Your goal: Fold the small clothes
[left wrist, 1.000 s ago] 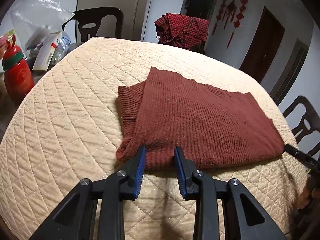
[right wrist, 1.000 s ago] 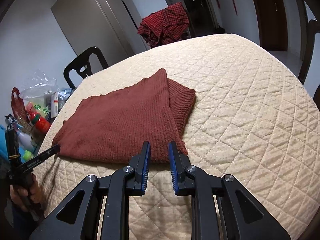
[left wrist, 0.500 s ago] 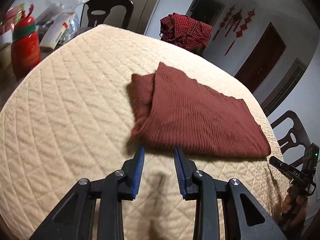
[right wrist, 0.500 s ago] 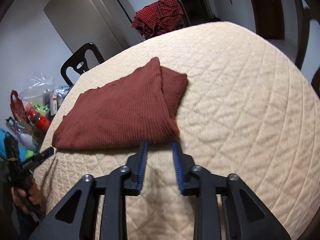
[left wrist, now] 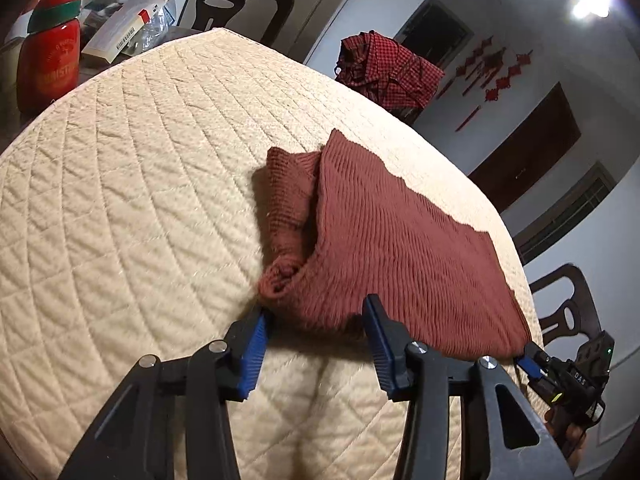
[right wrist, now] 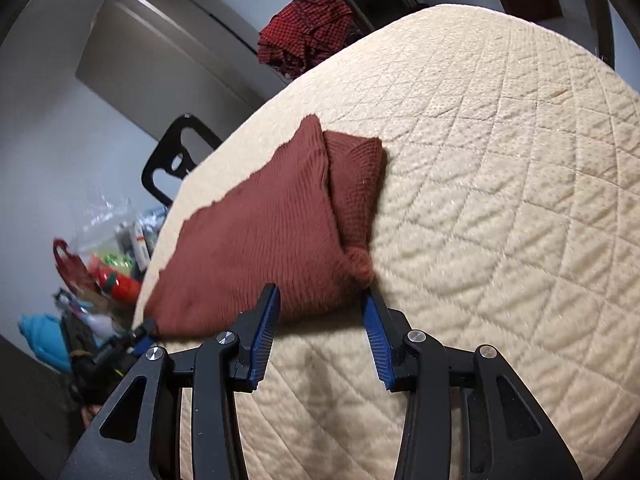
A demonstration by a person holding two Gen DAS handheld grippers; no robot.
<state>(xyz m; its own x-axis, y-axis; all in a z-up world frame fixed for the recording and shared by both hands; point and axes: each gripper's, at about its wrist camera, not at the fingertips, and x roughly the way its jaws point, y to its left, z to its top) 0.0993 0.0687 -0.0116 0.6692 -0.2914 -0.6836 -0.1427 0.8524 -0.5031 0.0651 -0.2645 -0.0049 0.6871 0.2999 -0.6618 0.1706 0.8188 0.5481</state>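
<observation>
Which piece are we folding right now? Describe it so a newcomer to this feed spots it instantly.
Start at the big cream quilted table. Lying flat on it is a rust-brown ribbed knit garment, partly folded, with a doubled strip along one side. It lies on the table, plain and single-coloured, while the only other clothing, a red-and-black checked garment, is draped beyond the far edge.

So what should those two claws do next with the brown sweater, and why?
Probably close both. The left gripper and right gripper each sit open, straddling a near corner of the sweater, so pinching comes before lifting that edge over.
</observation>
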